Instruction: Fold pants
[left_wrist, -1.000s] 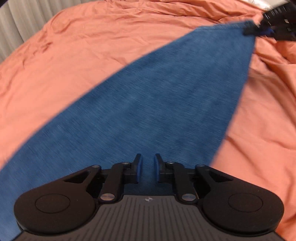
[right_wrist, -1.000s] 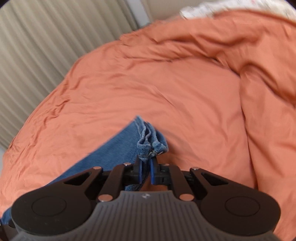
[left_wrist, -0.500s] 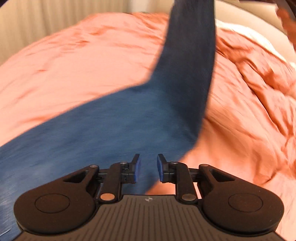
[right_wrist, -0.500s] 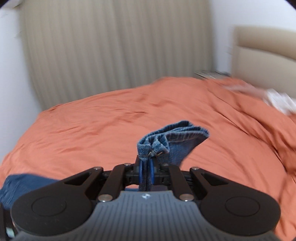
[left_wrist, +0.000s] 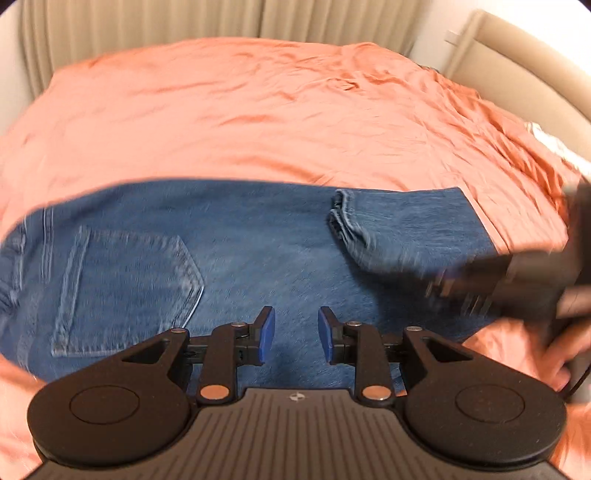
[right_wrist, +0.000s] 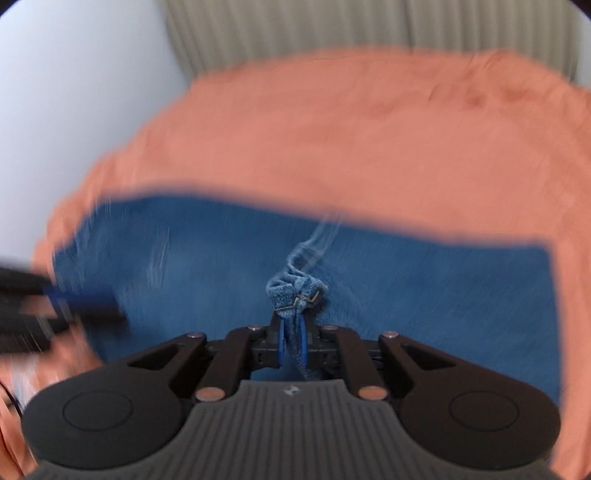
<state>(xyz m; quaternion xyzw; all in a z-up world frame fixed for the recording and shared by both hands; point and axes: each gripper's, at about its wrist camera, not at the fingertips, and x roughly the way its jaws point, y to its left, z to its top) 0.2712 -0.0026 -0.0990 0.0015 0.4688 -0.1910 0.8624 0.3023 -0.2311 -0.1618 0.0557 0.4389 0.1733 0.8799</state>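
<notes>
Orange-covered bed, beige curtain, padded headboard.

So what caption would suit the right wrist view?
Right gripper pinching the bunched hem of blue jeans above an orange bedspread.

The pants lie flat across the near part of the bedspread, stretched from left to right. Their back pocket sits at the pants' left end; toward the right end a folded-over leg cuff rests on top of the pants. Behind the pants the bedspread runs back to the curtain. The headboard stands to the right of the pants, beyond the bedspread's edge.
</notes>
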